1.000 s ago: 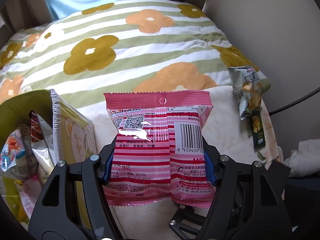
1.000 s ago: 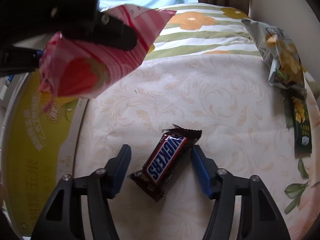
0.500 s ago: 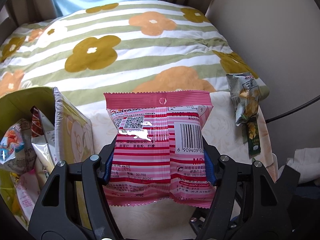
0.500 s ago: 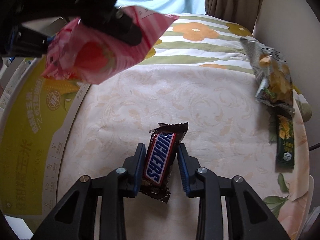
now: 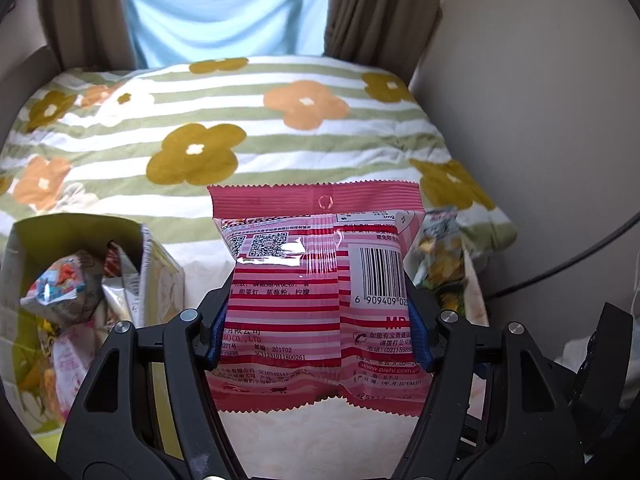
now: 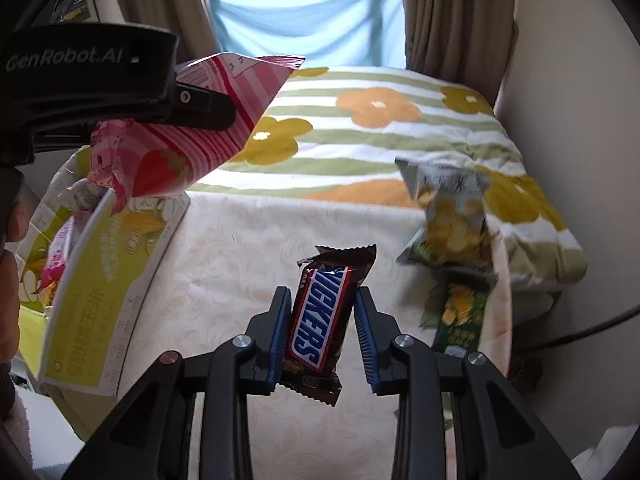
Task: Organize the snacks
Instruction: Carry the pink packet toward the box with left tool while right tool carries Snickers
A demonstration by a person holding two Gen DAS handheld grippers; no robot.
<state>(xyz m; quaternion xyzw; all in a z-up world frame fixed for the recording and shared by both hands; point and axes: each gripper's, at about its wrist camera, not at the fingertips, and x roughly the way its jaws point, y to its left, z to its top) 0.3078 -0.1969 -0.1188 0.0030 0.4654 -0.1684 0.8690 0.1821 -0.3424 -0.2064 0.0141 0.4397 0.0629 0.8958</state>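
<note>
My left gripper [image 5: 318, 320] is shut on a pink striped snack packet [image 5: 320, 280] and holds it in the air; the packet also shows in the right wrist view [image 6: 188, 136], above the open yellow-green cardboard box [image 6: 100, 280]. That box [image 5: 24, 240] holds several snack packets. My right gripper [image 6: 322, 336] is shut on a Snickers bar [image 6: 324, 320] and holds it above the cream tablecloth [image 6: 240, 256]. A grey-green chips packet [image 6: 448, 216] and a dark green bar [image 6: 460, 320] lie at the table's right edge.
A striped flowered blanket [image 5: 240, 120] covers the bed behind the table. A wall [image 6: 580, 120] stands close on the right, with a dark cable [image 5: 560, 268] along it. Curtains and a blue cloth [image 6: 312, 12] hang at the back.
My right gripper closed on the Snickers bar and lifted it off the tablecloth. My left gripper rose with the pink packet and moved over the box.
</note>
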